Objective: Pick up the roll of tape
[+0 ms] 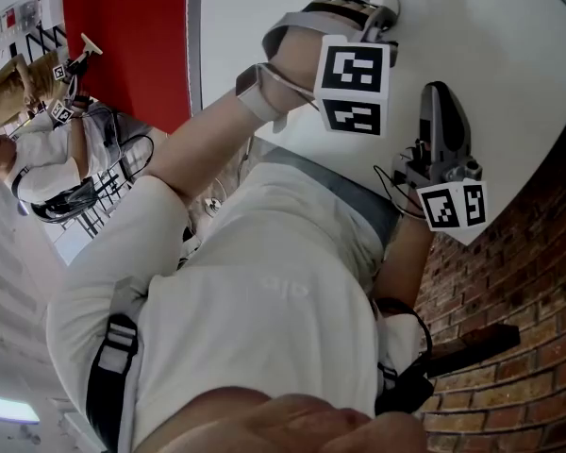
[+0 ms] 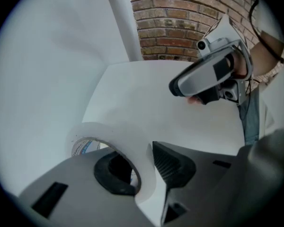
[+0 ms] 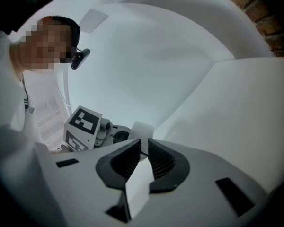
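At the table (image 2: 146,93), left tool (image 2: 139,162) grips roll of tape (image 2: 102,131) (blue print (image 2: 85,146) unreadable); right tool (image 3: 143,148) pinches white strip (image 3: 138,186).

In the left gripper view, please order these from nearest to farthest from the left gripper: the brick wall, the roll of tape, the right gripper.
1. The roll of tape: at the left gripper, its wall gripped between the jaws.
2. The right gripper: upper right, over the white table, pinching a white strip.
3. The brick wall: top, beyond the table's far edge.
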